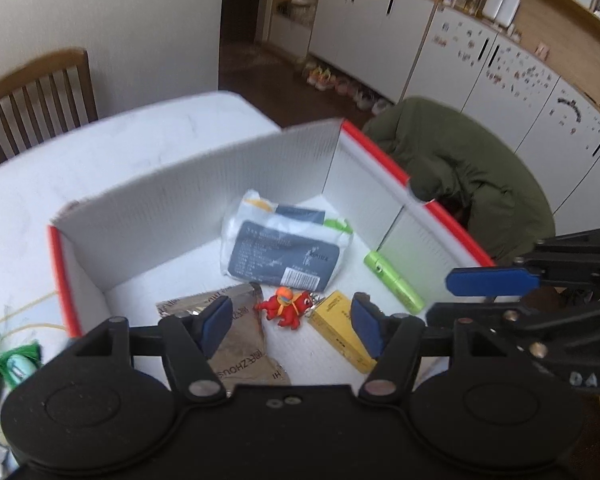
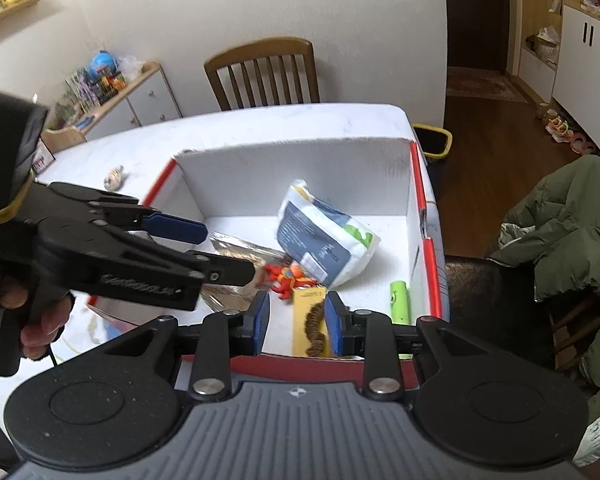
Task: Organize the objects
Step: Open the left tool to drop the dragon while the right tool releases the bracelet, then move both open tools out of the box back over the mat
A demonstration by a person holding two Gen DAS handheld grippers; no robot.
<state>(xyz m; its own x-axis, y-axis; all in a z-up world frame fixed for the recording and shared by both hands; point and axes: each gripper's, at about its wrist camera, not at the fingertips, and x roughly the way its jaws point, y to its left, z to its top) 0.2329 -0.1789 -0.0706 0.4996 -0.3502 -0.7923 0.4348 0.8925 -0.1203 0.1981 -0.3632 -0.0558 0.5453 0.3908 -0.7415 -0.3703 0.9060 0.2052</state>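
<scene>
The left gripper [image 1: 290,326] hangs with its jaws spread wide over a red-edged white box [image 1: 204,184]. Between its fingertips lies a red figure keychain [image 1: 285,307]. A brown foil pouch [image 1: 236,340] sits at 7 o'clock of it, a yellow carton [image 1: 338,326] at 4, a white packet [image 1: 284,244] at 12. A green tube [image 1: 394,282] lies at 2 o'clock. The right gripper [image 1: 488,280] enters at 3 o'clock.

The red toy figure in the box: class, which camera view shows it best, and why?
The left wrist view: the red toy figure lies unobstructed between the left gripper's open fingers. In the right wrist view the left gripper partly covers it.
</scene>
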